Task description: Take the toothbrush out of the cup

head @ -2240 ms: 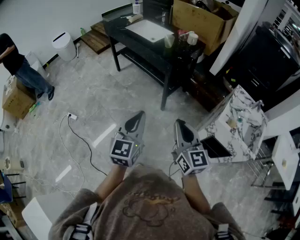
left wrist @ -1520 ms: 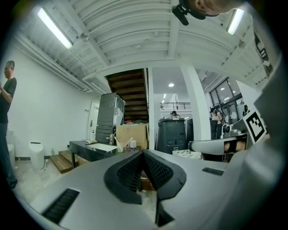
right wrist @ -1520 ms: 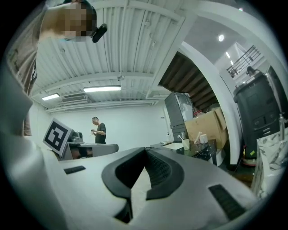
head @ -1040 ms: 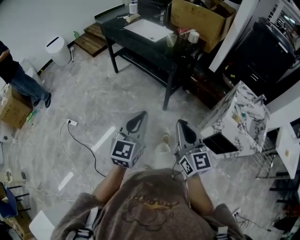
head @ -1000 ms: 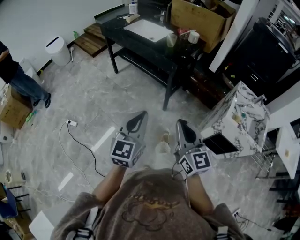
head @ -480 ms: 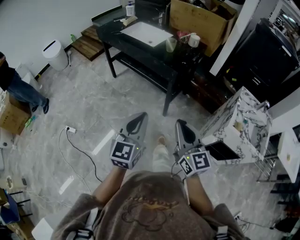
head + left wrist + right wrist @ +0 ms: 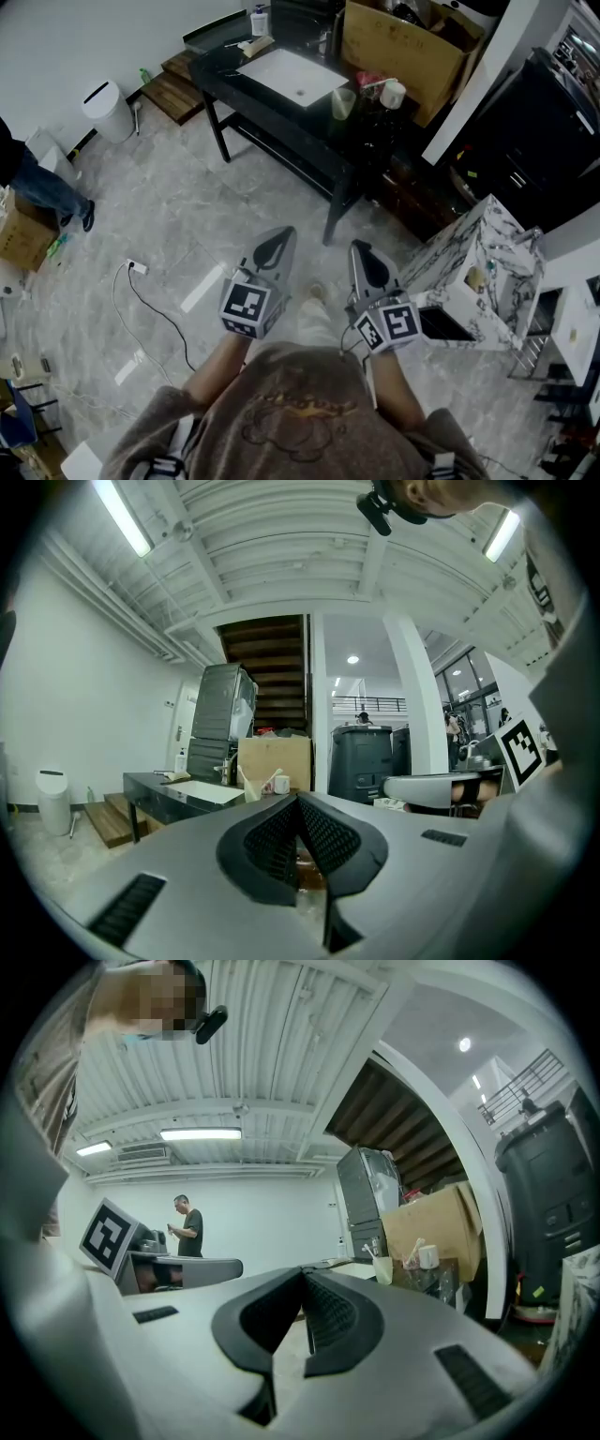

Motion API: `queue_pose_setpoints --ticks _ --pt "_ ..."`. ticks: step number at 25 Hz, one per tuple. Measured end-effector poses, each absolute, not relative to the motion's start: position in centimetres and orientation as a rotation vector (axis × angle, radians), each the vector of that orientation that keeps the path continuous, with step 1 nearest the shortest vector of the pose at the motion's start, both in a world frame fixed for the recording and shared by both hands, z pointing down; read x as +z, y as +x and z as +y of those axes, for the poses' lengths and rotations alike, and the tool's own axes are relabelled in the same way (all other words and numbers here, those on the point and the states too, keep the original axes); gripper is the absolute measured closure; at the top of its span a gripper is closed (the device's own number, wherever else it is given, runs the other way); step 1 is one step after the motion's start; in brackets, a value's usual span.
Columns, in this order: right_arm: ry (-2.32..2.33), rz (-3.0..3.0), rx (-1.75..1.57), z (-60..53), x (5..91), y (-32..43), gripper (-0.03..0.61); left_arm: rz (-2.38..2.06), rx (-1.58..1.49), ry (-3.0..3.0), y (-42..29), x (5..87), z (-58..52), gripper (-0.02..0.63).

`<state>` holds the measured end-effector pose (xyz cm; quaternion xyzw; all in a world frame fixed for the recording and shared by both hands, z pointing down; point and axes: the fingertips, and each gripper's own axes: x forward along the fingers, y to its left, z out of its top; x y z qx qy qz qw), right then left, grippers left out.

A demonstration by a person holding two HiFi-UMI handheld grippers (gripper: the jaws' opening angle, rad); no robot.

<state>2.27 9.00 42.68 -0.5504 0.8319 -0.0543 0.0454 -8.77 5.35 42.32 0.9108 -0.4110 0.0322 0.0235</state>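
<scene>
Pointing level and side by side, the left gripper and the right gripper hang out in front of the person's chest, above a grey stone floor. The left gripper's jaws are pressed together with nothing between them, as its own view shows. The right gripper's jaws are likewise closed and empty. Each gripper carries its marker cube near the wrist.

Well ahead of both tips stands a black table with a white sink let into its top. The cup, pale and see-through, sits on the near right part of that table, well apart from either gripper. The toothbrush stands in the cup, leaning out over its rim (clearest in the right gripper view, small as it is). Just beside the cup is a white mug, and behind both is a large cardboard box. A bottle stands at the far left end of the table.

To the right of the grippers is a marble-patterned cabinet. Off to the left a cable trails across the floor, a white bin stands near the wall, and another person's legs show at the edge.
</scene>
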Motion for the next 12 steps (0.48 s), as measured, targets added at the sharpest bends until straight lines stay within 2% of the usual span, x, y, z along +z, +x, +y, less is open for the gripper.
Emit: queue_pose_setpoints --ticks 12 --pt "-1.619 2.555 -0.222 -2.6 41.3 6.6 0.578 -1.306 0.139 2.779 -5.2 40.9 -5.1 0.612"
